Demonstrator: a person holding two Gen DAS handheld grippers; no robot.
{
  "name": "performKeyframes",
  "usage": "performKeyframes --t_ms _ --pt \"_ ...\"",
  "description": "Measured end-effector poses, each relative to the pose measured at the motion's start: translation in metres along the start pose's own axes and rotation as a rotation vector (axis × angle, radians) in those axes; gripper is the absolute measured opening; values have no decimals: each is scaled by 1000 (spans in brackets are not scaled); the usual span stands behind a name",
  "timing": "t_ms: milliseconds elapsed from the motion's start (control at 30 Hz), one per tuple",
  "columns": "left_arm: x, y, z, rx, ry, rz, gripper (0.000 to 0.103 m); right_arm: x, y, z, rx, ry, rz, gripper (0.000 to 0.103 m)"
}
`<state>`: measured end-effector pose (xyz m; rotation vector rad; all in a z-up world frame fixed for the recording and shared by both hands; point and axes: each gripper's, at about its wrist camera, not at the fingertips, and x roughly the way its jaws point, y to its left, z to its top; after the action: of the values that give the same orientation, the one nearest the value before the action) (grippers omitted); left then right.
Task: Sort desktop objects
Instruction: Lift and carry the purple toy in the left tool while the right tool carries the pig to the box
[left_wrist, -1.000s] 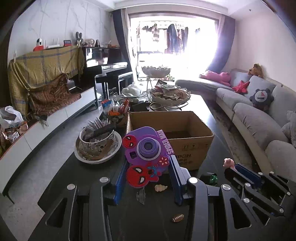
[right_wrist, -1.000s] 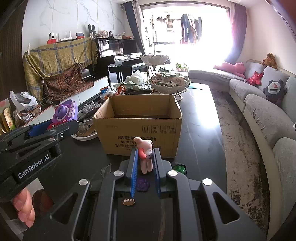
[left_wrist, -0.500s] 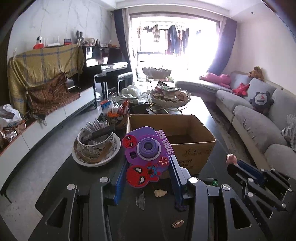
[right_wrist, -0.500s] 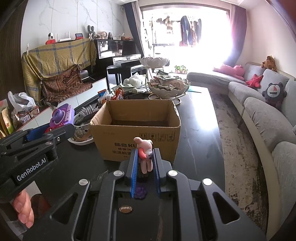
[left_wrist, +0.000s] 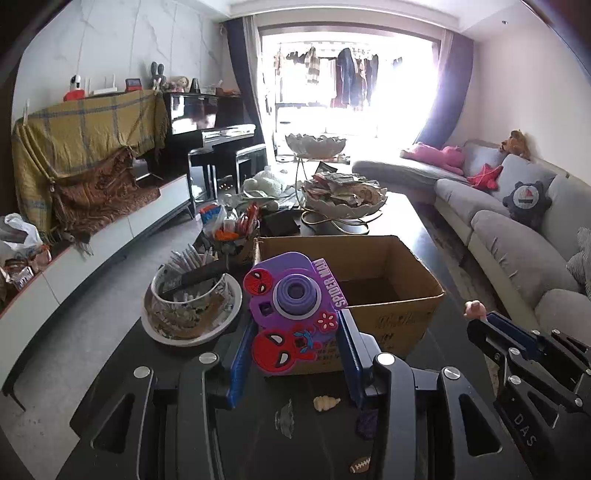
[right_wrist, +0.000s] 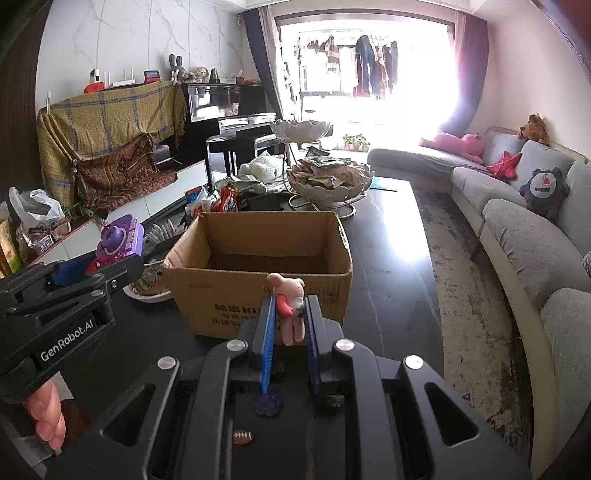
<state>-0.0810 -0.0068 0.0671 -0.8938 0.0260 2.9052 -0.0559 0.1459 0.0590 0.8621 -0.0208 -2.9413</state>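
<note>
Got the purple toy camera (left_wrist: 291, 310) clamped in my left gripper (left_wrist: 293, 354), pink plush (right_wrist: 290, 308) pinched in my right gripper (right_wrist: 290, 325), both just short of the cardboard box (right_wrist: 258, 258). Clear the rim first, then let go.

Both loaded tools nearer the cardboard box (right_wrist: 258, 273), higher.

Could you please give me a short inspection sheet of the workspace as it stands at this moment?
Surface: dark table, glossy.
Job's things: open cardboard box; purple toy camera; pink plush figure.
Clutter: small trinkets, including a toy football; bowl on a plate; tiered snack dish.
Grippers: left gripper shut on the camera; right gripper shut on the figure.
Cables: nothing seen.
Surroundings: grey sofa, piano, bright window.
</note>
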Motion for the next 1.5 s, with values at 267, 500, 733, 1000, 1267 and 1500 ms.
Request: performKeyframes --t_ms 267,500,733,1000,1267,1500 --pt "12 -5 10 10 -2 -4 39 17 -3 13 0 -8 -3 14" --pt "25 -4 24 -1 -5 -15 39 30 -8 25 -1 -13 -8 14" --pt "42 -6 33 -4 15 -30 39 41 -11 34 -8 -13 -3 14" --pt "62 -9 42 -3 35 -34 39 57 -12 45 -9 -19 14 14" --pt "82 -14 50 16 29 2 39 80 -16 54 -6 -10 25 14" --pt "105 -13 53 -1 72 -14 39 103 -22 56 -1 12 33 14"
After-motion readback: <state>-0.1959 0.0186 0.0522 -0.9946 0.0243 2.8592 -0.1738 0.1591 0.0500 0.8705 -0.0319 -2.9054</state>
